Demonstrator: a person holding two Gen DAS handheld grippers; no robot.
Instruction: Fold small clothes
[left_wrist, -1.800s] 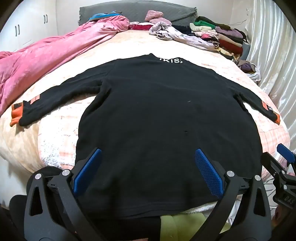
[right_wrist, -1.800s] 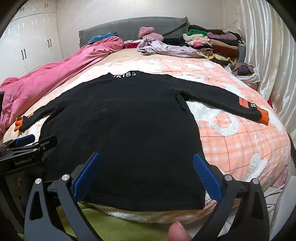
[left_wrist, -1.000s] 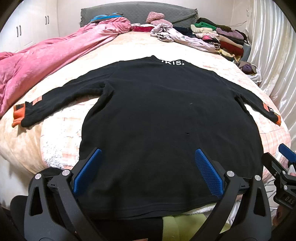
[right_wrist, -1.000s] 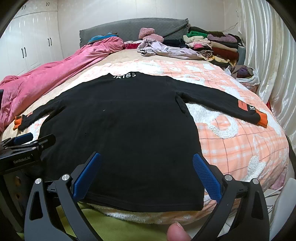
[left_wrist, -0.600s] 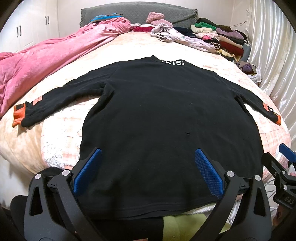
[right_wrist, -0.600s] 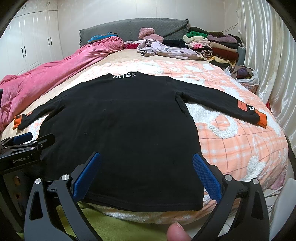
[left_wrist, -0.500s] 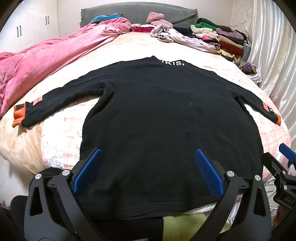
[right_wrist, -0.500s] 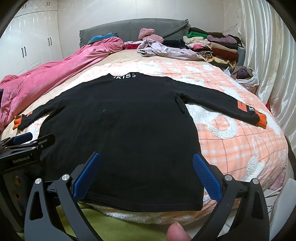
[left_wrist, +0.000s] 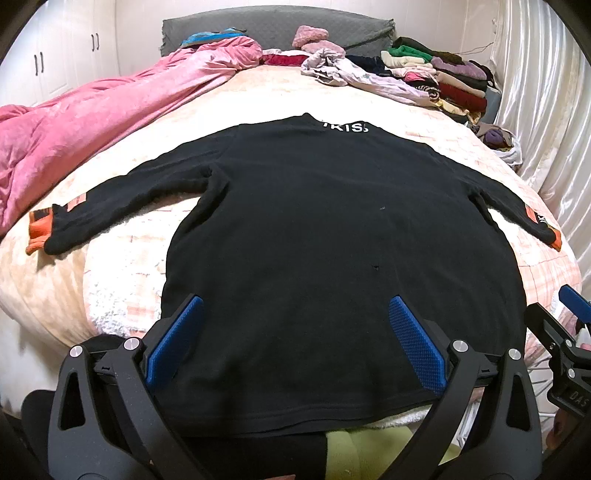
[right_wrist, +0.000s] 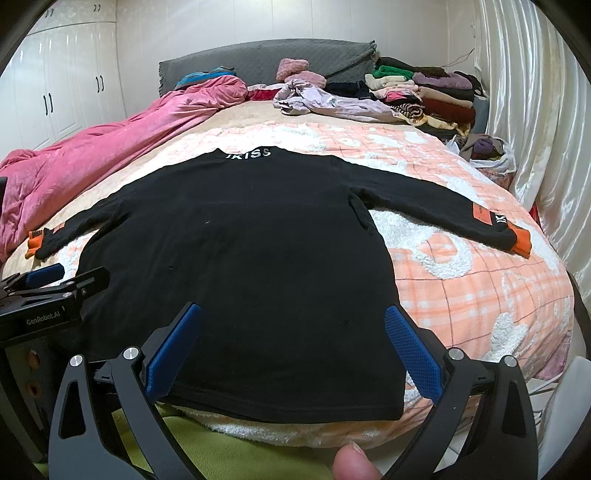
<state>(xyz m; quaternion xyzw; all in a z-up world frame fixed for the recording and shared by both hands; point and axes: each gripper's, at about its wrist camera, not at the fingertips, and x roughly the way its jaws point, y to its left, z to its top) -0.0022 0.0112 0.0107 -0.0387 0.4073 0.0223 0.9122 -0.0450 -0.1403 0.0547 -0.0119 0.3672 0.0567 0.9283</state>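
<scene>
Currently pre-fold: black sweater (left_wrist: 332, 236) lies flat on the bed (right_wrist: 480, 295), left gripper (left_wrist: 295, 332) and right gripper (right_wrist: 291, 336) both spread empty; next, pinch a sleeve cuff (right_wrist: 517, 236) inward.

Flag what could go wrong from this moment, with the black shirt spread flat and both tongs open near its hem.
The black long-sleeved shirt has its hem at the edge of the orange-checked fleece blanket, so a pull could drag it off. The open left tongs and right tongs might pinch fleece along with hem. The orange-cuffed left sleeve lies near the pink velvet duvet and could snag it.
</scene>
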